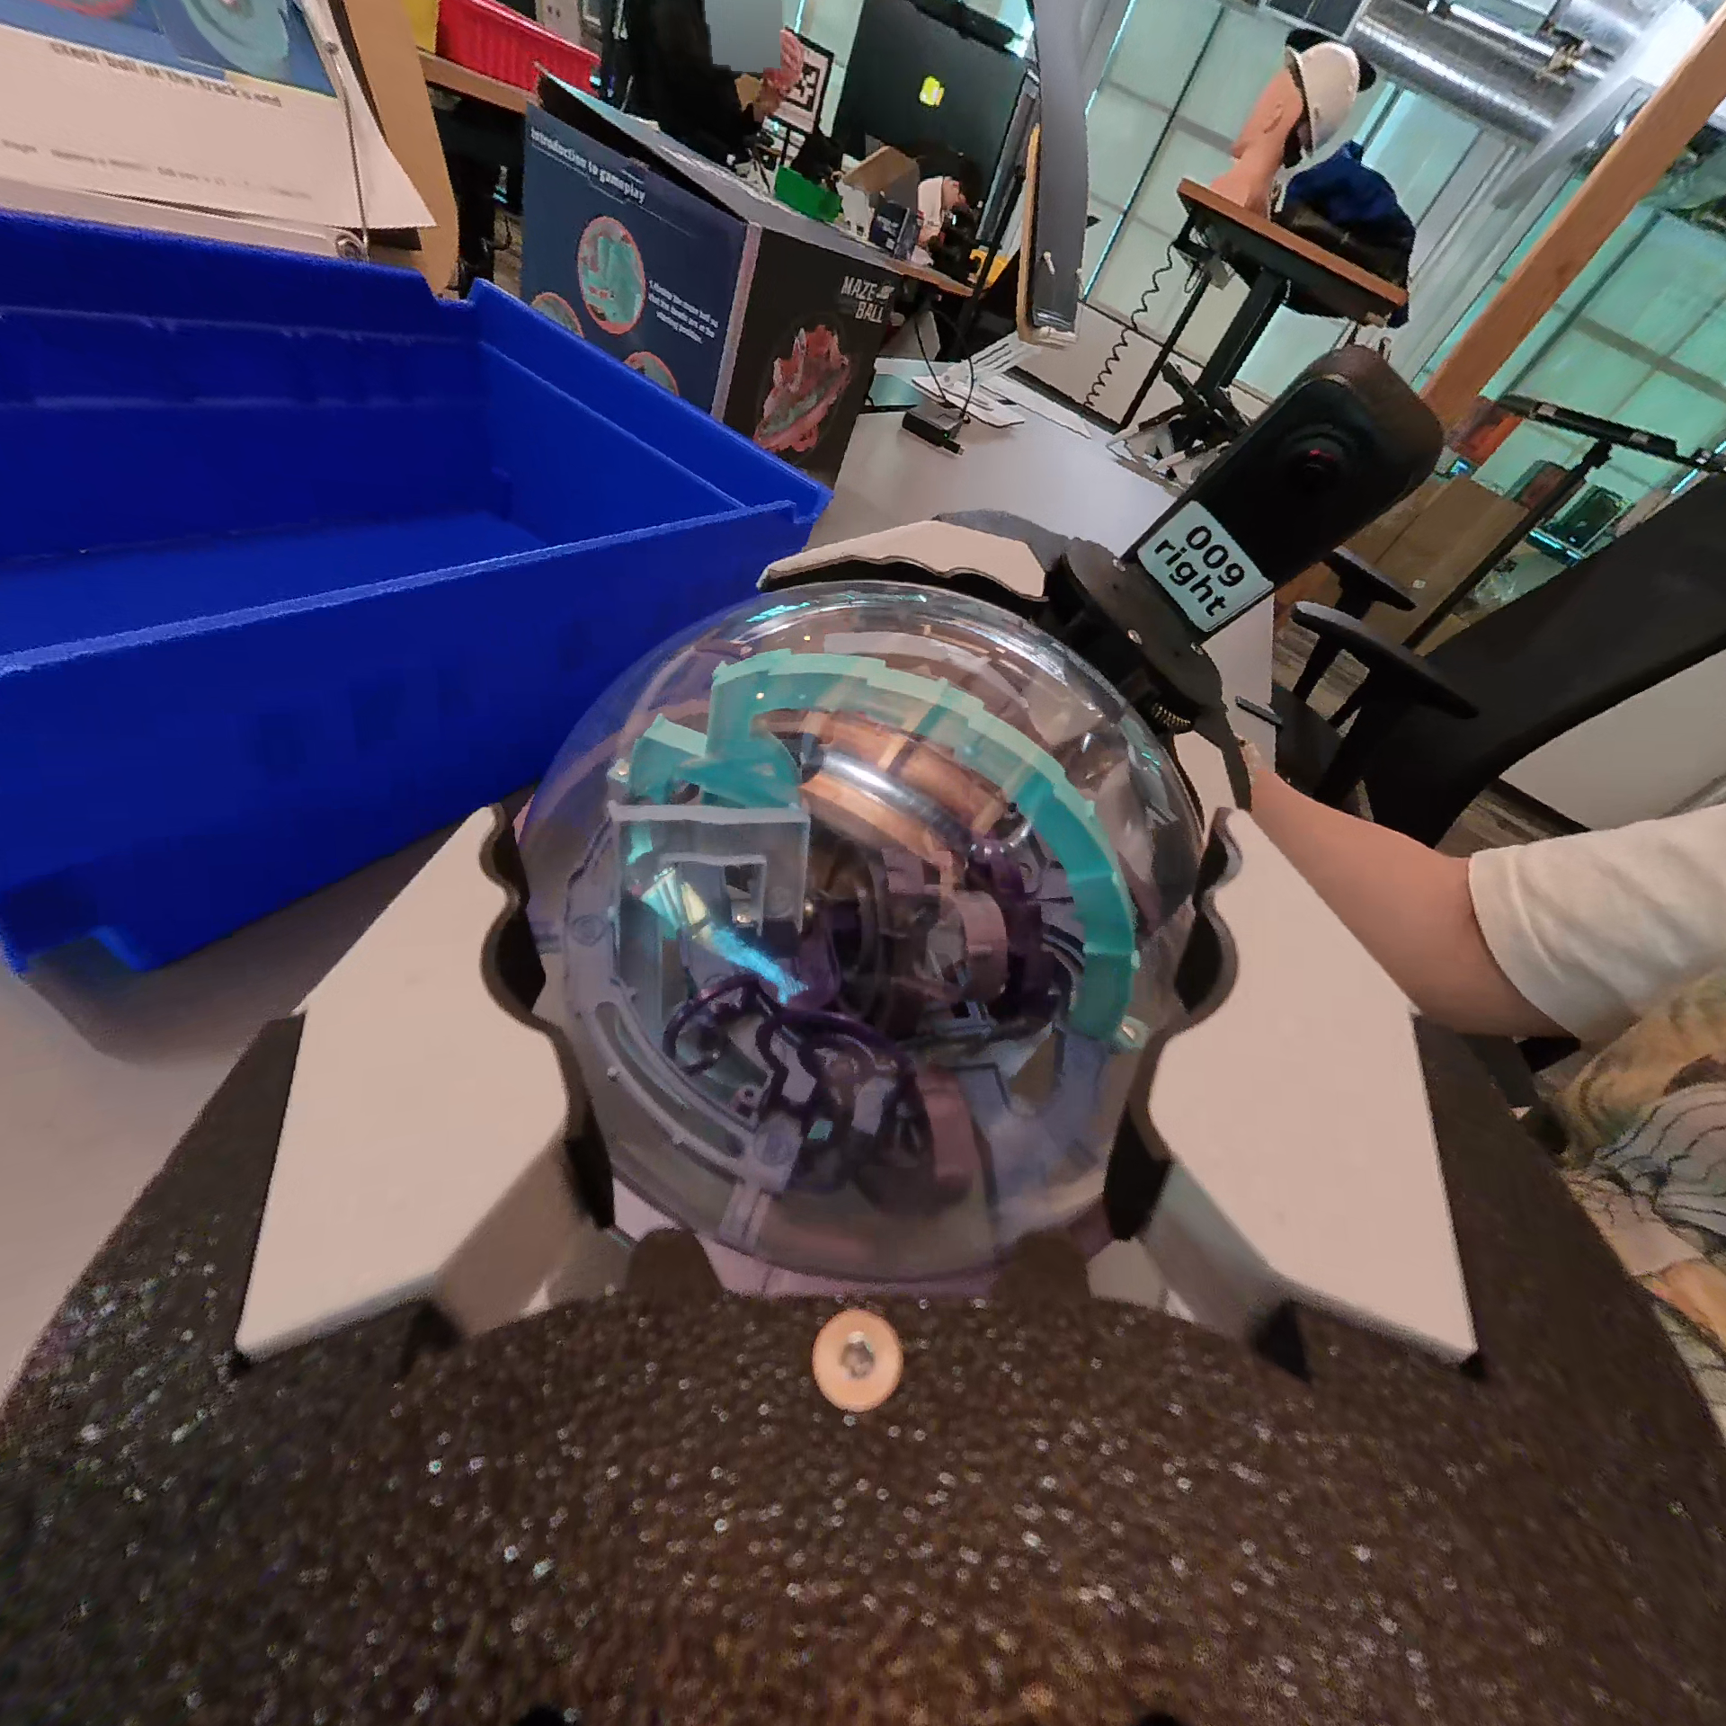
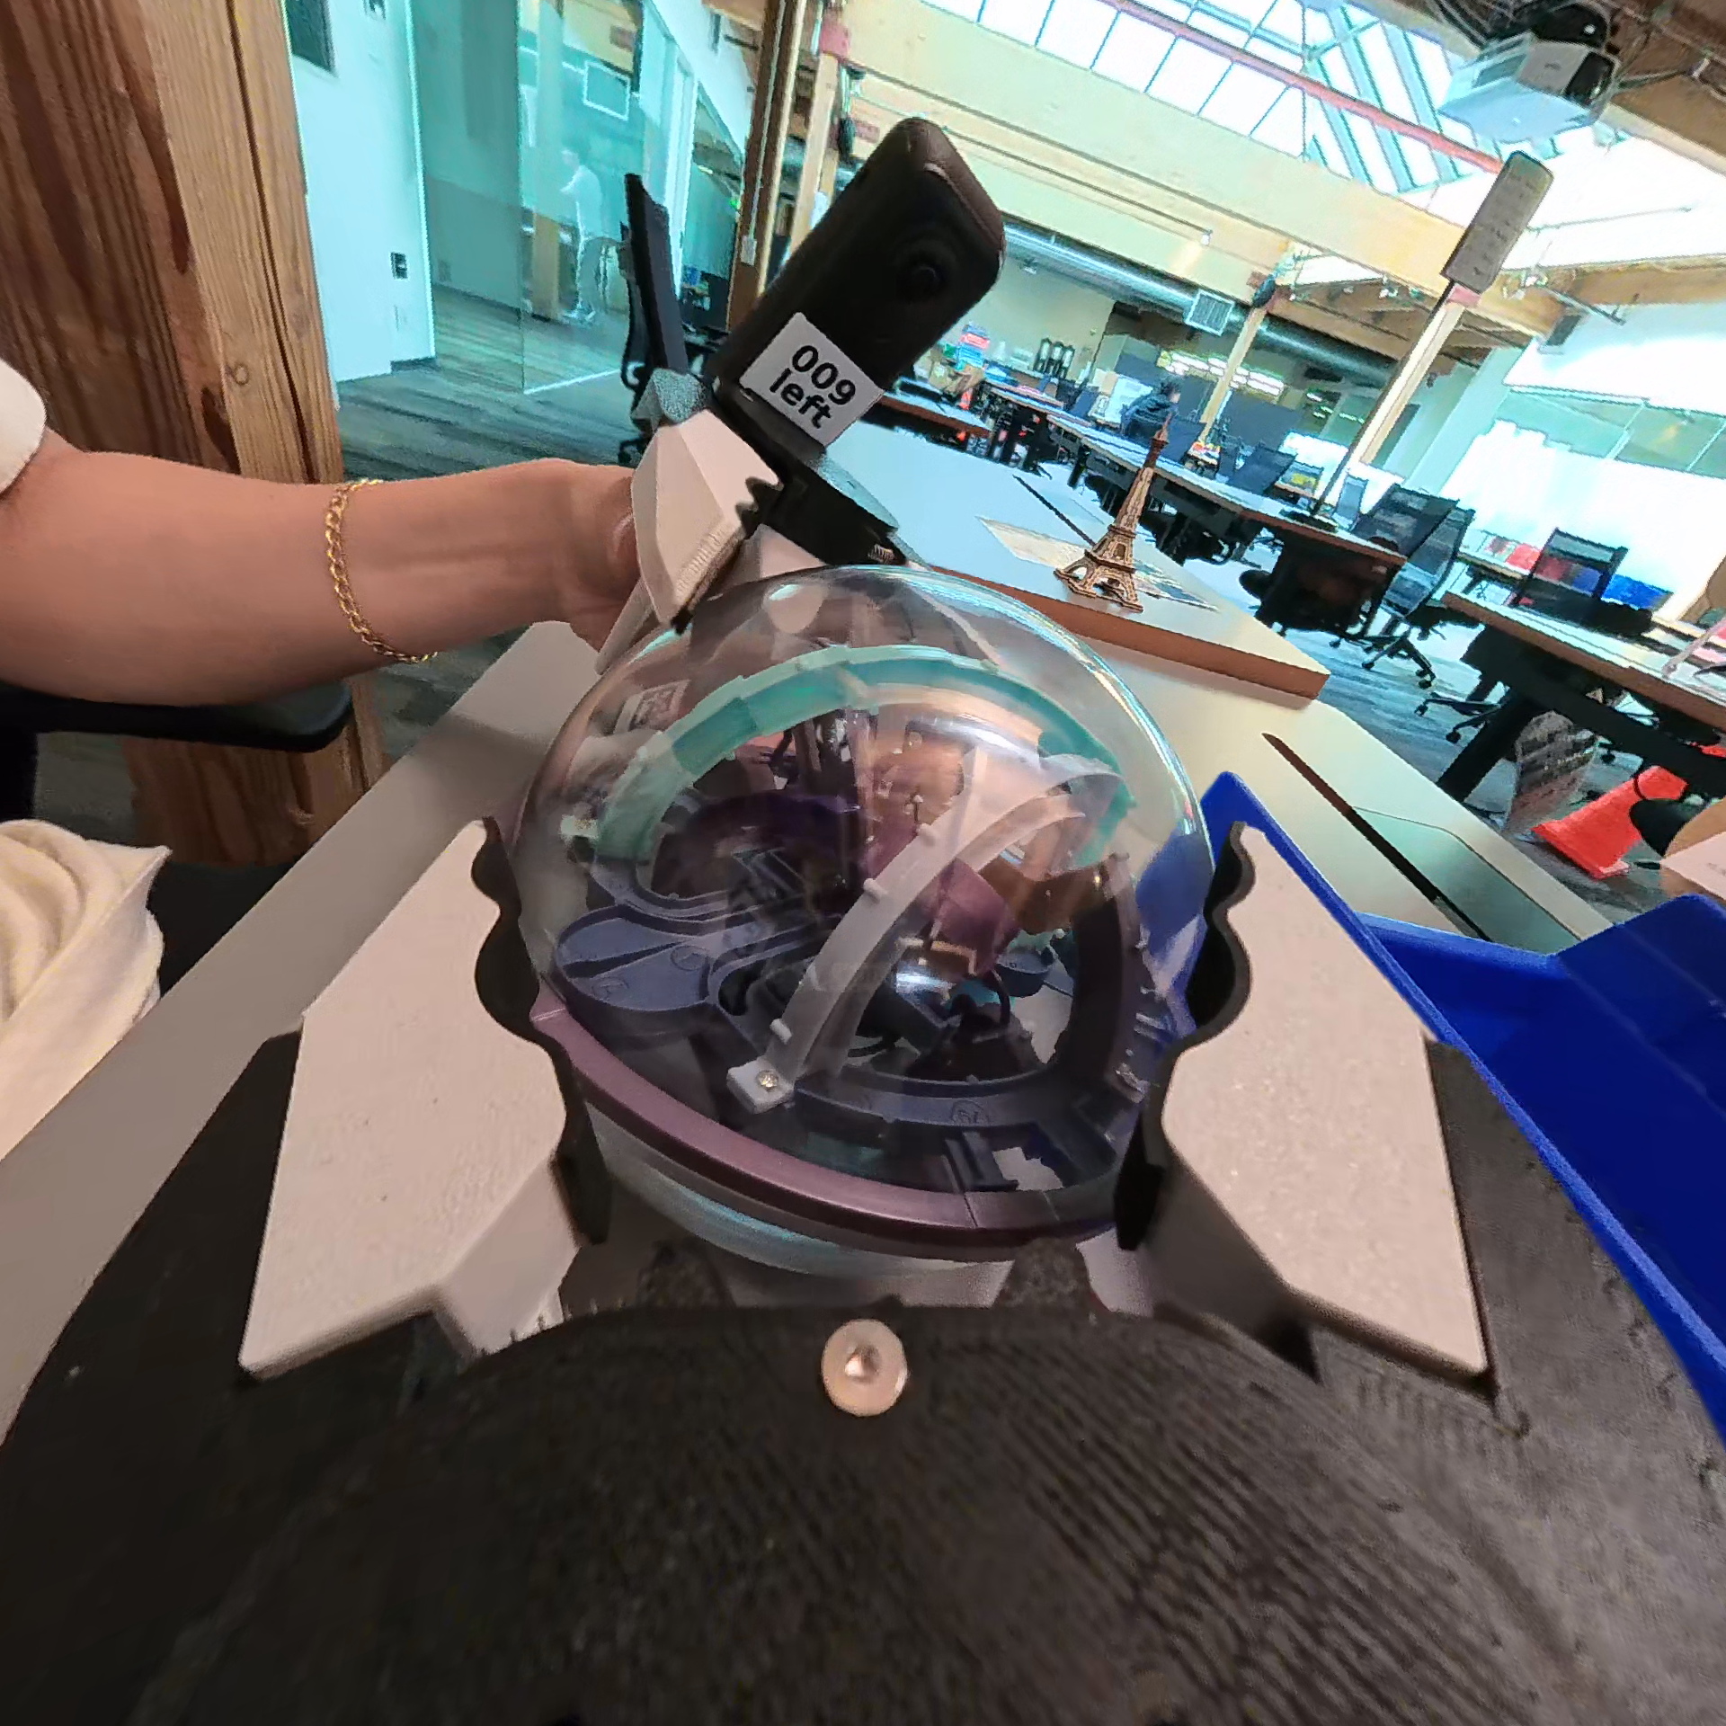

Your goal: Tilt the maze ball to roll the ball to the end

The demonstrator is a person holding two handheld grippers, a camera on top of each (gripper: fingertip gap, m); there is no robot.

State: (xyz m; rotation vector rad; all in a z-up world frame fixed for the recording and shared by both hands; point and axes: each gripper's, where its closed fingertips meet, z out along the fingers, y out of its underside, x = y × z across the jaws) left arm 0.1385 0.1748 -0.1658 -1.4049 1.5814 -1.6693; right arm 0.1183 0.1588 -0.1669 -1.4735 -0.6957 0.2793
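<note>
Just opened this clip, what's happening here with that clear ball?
A person is holding a clear maze ball from opposite sides with two handheld grippers. The left gripper has both fingers against the ball's sides, and so does the right gripper. The ball sits just over a white table, beside a blue bin. Teal, purple and grey tracks show inside; I can't make out the small ball, so progress through the maze is unclear.
</note>
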